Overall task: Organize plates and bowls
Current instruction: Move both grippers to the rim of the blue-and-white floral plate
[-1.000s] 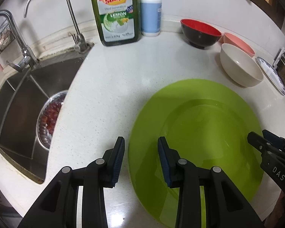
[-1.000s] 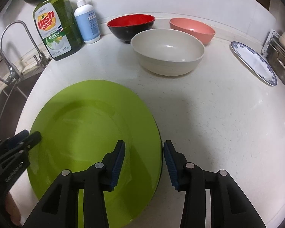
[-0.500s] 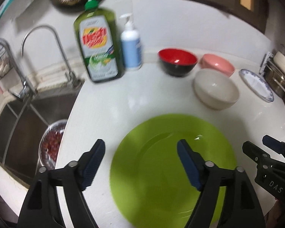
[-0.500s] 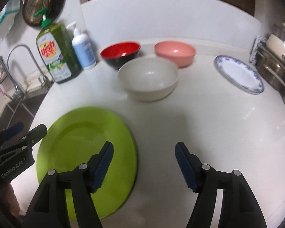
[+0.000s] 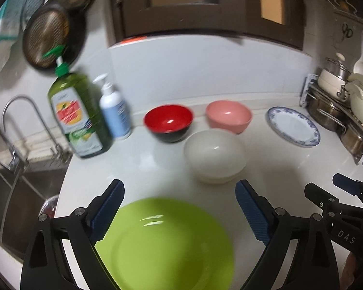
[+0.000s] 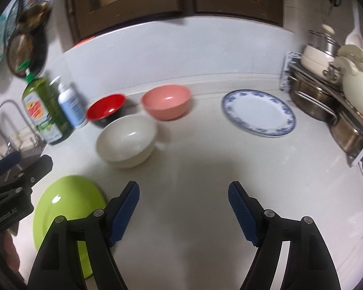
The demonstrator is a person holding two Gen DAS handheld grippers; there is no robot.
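Observation:
A large green plate (image 5: 164, 244) (image 6: 67, 205) lies flat on the white counter, under and between the fingers of my left gripper (image 5: 180, 207), which is open, raised and empty. Beyond it stand a cream bowl (image 5: 214, 155) (image 6: 125, 141), a red and black bowl (image 5: 168, 122) (image 6: 105, 110) and a pink bowl (image 5: 228, 116) (image 6: 167, 104). A blue-rimmed white plate (image 5: 294, 125) (image 6: 257, 112) lies at the right. My right gripper (image 6: 184, 209) hangs open over bare counter, right of the green plate, holding nothing.
A green dish soap bottle (image 5: 76, 116) (image 6: 46, 111) and a white pump bottle (image 5: 113, 111) (image 6: 71, 106) stand by the sink (image 5: 19, 193) at the left. Steel pots on a rack (image 5: 338, 111) (image 6: 326, 91) crowd the right end. A wall runs behind the bowls.
Both grippers have opened wide and risen back from the green plate, which now lies released on the counter. The views now take in the bowls, the wall and the cupboards.

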